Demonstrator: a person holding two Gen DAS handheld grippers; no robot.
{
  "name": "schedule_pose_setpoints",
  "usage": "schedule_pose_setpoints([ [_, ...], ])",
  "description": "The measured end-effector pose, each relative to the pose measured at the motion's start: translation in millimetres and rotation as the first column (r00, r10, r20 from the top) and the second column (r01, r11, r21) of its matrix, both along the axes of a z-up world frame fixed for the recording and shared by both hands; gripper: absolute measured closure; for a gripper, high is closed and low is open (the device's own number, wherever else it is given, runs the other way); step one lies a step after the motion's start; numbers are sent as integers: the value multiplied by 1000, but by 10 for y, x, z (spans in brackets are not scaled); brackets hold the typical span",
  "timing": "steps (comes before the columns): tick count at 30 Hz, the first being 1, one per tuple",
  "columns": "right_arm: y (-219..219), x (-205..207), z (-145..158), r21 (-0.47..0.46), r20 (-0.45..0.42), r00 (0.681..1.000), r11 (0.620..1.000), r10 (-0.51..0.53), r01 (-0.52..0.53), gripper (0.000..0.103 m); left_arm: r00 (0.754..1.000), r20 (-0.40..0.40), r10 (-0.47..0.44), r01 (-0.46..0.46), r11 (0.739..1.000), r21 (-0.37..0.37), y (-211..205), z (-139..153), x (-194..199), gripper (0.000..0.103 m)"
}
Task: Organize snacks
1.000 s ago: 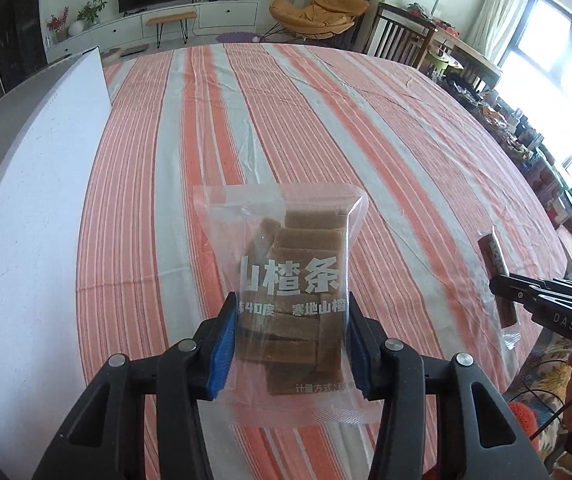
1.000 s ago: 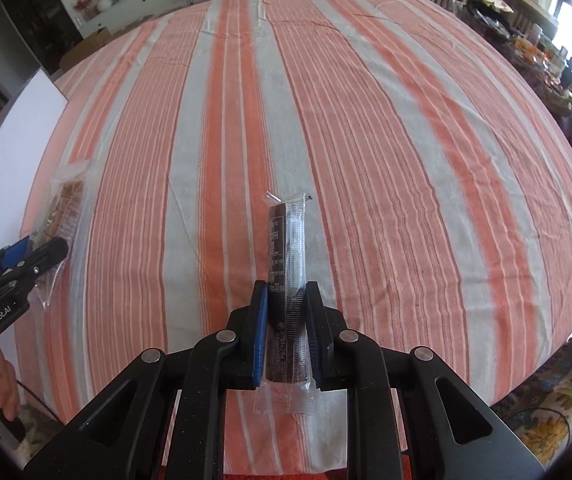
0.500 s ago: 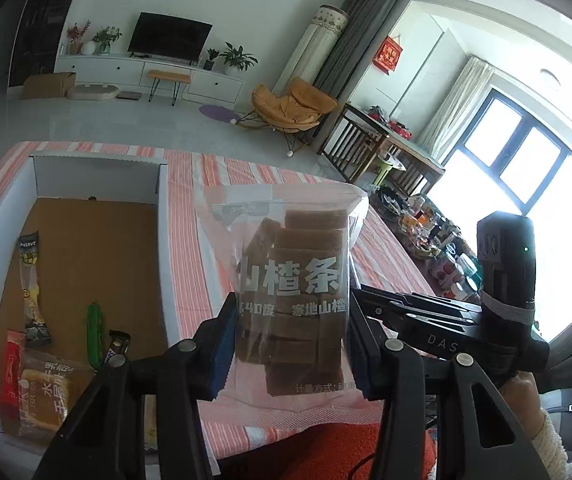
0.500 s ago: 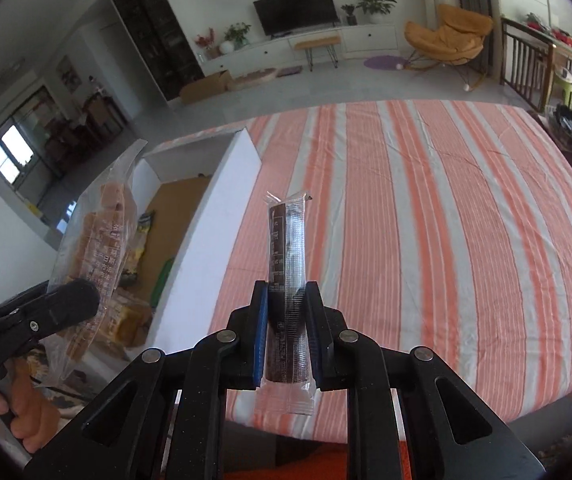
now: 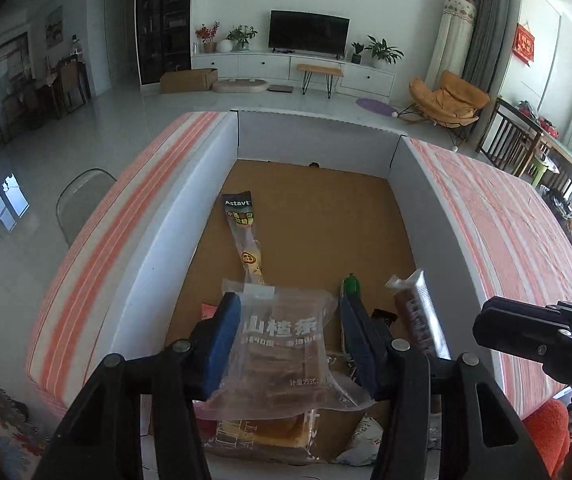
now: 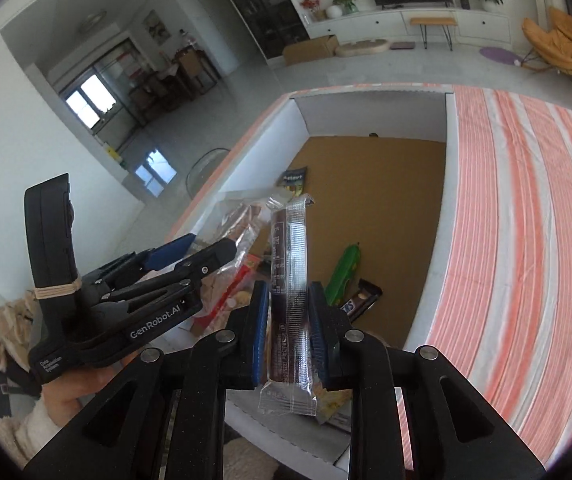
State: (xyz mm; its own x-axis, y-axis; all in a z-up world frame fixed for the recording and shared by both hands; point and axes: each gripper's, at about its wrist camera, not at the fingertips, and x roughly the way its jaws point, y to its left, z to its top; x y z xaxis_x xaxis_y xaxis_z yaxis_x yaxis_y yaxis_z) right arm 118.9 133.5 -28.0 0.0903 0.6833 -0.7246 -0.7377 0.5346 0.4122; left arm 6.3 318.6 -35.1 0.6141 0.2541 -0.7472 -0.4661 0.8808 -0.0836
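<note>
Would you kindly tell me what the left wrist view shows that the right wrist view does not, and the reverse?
Only the left wrist view: the red wall hanging and the hawthorn bag's print.
Only the right wrist view: the hand holding the left gripper.
Both: the white box, green packet, Astavt stick, and dark bar in the right gripper. Both jaws have just been opening, each snack between them.

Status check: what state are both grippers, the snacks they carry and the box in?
left gripper, fingers just opening, open.
hawthorn strip bag, sealed, loose between those fingers, over the box.
right gripper, fingers just opening; grip unclear.
snack bar, sealed, upright between its fingers.
cardboard box, open-topped, partly filled.
</note>
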Motion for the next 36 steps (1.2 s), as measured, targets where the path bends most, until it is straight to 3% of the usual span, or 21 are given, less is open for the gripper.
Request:
schedule_pose_setpoints([
  [1,16,6,-52,-4,-9,1000,1000,1,-1,77,1000,3,-3,3,1000,7,-20,-11,-6,40],
  [3,7,24,-99,-9,-22,1000,1000,-9,9,75,1000,24,-2,1,999,36,-65,21,-61,18],
  [7,-44,-10,36,-29,52,999,999,-18,19,67,999,54,-2,-8,981,191,-246,246,-155,4],
  [8,-72,-73,98,-36,79,997,999,-21,24,58,998,66,8,-24,970,243,-297,314,-169,0],
  [9,-100,-101,146,-44,103,994,999,-27,32,46,996,85,16,-39,961,274,-341,377,-183,0],
  [11,-92,-142,232,-62,154,988,997,-34,43,41,995,86,40,-62,961,269,-380,442,-227,0],
  [14,-95,-261,302,-117,208,978,991,-35,60,37,998,25,54,-58,975,214,-381,458,-225,0],
  [17,-103,-392,308,-153,248,968,985,-38,78,36,998,-11,67,-64,980,187,-363,435,-233,0],
  [24,-81,-461,281,-179,292,955,978,-49,105,36,993,-5,115,-111,967,227,-344,457,-317,0],
  [36,-14,-472,212,-201,279,959,974,-42,101,36,987,-24,161,-152,961,231,-326,378,-354,0],
])
